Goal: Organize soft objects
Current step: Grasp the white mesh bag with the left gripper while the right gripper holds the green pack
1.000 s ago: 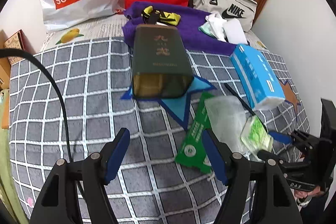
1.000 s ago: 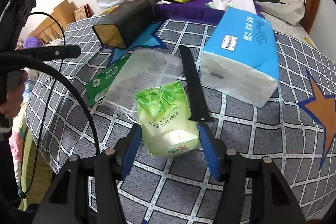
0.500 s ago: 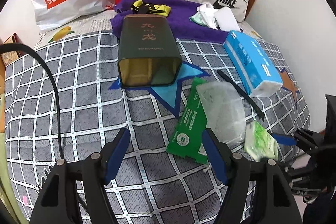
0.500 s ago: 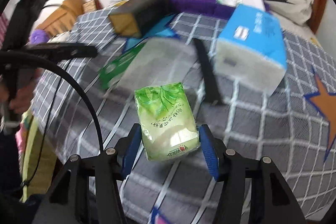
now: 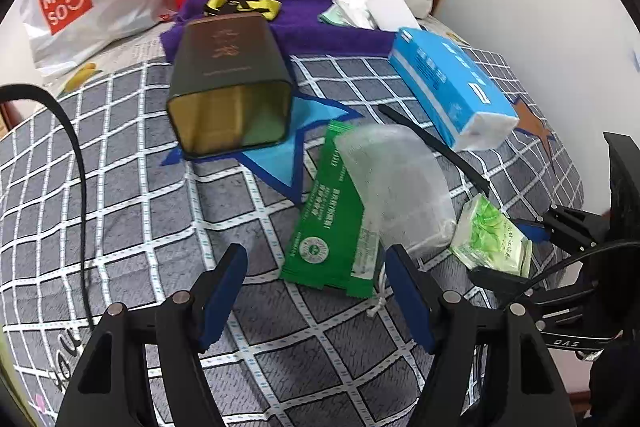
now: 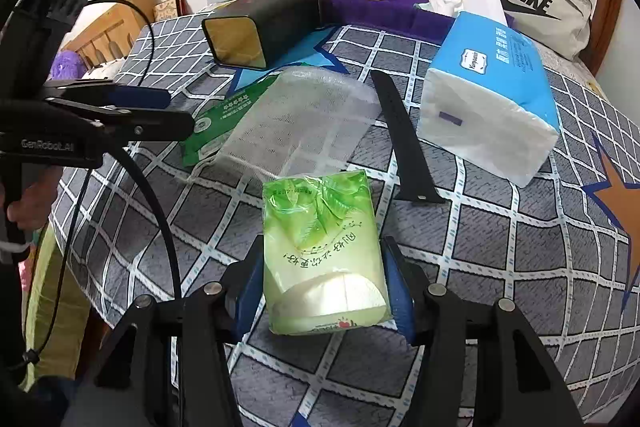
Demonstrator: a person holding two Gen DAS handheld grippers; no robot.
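Right gripper (image 6: 322, 287) is clamping the green pocket tissue pack (image 6: 322, 255), blue pads pressing both its sides, pack lifted off the checked bedspread (image 6: 500, 267). Left gripper (image 5: 316, 293) is hovering with jaws apart, nothing between them, just above the near end of the green sachet (image 5: 332, 227). White mesh drawstring pouch (image 5: 394, 187) is lying partly over the sachet. Blue tissue pack (image 5: 448, 87) and open dark tin (image 5: 230, 87) are lying beyond; black strap (image 6: 400, 139) is lying between pouch and blue pack.
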